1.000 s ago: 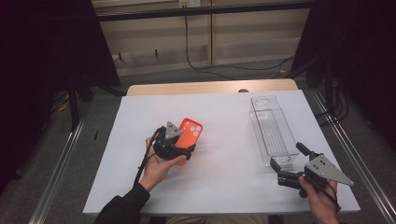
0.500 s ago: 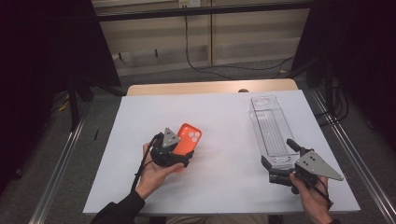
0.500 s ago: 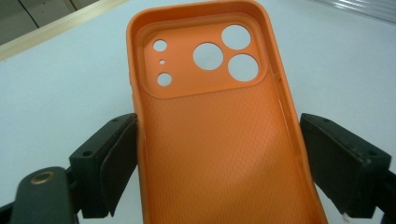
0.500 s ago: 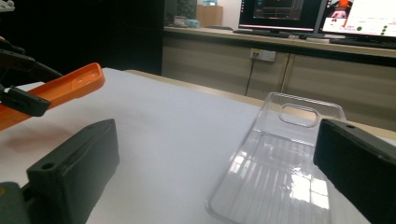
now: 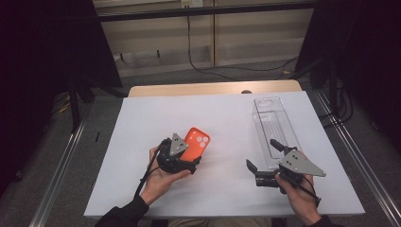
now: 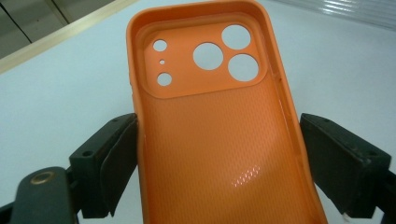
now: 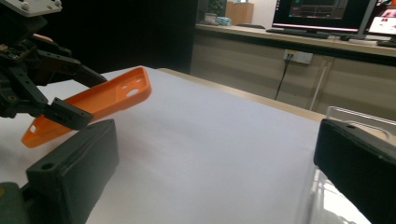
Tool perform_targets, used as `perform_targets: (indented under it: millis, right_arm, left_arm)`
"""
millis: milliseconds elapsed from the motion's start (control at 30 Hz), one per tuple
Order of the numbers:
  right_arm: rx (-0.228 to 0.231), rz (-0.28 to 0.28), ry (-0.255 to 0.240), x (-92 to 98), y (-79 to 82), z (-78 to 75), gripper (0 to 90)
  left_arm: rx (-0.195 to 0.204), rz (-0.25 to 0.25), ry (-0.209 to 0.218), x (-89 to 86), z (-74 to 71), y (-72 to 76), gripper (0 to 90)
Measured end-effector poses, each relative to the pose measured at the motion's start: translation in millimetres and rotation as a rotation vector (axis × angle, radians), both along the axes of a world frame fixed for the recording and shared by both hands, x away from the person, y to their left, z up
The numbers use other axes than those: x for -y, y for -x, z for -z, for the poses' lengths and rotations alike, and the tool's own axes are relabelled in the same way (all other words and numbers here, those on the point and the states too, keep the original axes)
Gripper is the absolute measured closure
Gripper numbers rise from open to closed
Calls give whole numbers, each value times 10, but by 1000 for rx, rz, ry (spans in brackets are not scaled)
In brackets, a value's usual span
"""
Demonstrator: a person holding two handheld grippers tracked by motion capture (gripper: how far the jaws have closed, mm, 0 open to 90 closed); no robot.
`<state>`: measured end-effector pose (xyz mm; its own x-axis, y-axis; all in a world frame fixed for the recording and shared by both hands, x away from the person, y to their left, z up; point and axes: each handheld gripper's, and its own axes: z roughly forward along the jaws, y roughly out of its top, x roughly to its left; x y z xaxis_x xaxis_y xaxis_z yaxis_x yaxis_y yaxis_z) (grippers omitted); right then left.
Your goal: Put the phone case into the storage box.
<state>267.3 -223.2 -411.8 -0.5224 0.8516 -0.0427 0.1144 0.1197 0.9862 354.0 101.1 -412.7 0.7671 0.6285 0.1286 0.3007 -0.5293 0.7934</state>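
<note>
between the left gripper [image 5: 191,163]'s two fingers [image 6: 112,158] sits the orange phone case [image 6: 219,130], hollow side up, pinched by its long edges and held just above the white desk [image 5: 227,118]. toward the desk's right side, the right gripper [image 5: 265,158] has its fingers [image 7: 74,172] spread with nothing between them, next to the near end of a clear plastic tray [image 5: 274,123] that looks empty.

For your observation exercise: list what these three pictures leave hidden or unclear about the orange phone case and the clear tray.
- Orange phone case: lower end cut off by the left gripper view's bottom edge.
- Case's outer back: faces away in that view.
- Clear tray: near end hidden behind the right gripper in the high view.
- Tray contents: too faint through glare.
</note>
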Motion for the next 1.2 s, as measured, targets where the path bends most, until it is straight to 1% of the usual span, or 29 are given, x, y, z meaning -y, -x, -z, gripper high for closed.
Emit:
perform_targets:
  millis: [67,100,167,200,233,333,400,500,533,567,633,667,733,800,900,967,1000,1067,1133,1200]
  right_arm:
    - [-7,-8,2,-45,-20,1,0]
    - [-8,-15,6,-63,-30,1,0]
    - [-6,-19,18,-108,-44,8,2]
    - [-10,-24,15,-126,-50,12,3]
    - [-17,-31,17,-141,-57,16,2]
    - [-46,-32,7,-184,-92,29,2]
    - [-62,-32,8,-209,-118,37,3]
    - [-74,-25,23,-249,-155,44,7]
    - [-78,-24,24,-261,-169,45,8]
    - [-85,-26,26,-270,-181,44,8]
    - [-90,-16,22,-287,-203,35,16]
    - [-95,-13,23,-292,-211,27,17]
    - [-103,-16,15,-294,-227,17,18]
    - [-115,-11,8,-292,-242,10,30]
    - [-135,-8,-5,-293,-266,7,49]
    - [-147,-3,-9,-286,-282,0,49]
    - [-153,-5,-7,-282,-291,-4,39]
    - [-173,-3,-5,-276,-307,-21,30]
    - [-182,-5,-10,-281,-315,-34,23]
    - [-201,-8,-11,-284,-322,-41,27]
  left_arm:
    - [2,6,-11,14,6,7,142]
    - [-1,6,-9,26,15,9,142]
    - [-4,11,-22,51,26,16,142]
    - [-6,14,-16,67,34,18,142]
    - [-4,20,-23,78,34,19,142]
    - [0,28,-24,128,42,30,142]
    - [1,33,-31,160,48,38,142]
    - [11,41,-42,204,54,49,142]
    - [15,39,-35,225,61,51,142]
    - [18,44,-45,237,60,49,142]
    - [29,44,-42,283,74,54,142]
    - [37,49,-56,296,72,52,142]
    - [42,49,-53,334,74,54,142]
    - [59,51,-58,373,60,53,142]
    - [78,48,-49,437,47,52,142]
    - [101,57,-73,475,18,50,142]
    - [100,61,-71,497,2,43,142]
    - [112,61,-60,528,-12,49,142]
    - [128,68,-69,553,2,77,142]
    - [137,65,-62,562,26,107,142]
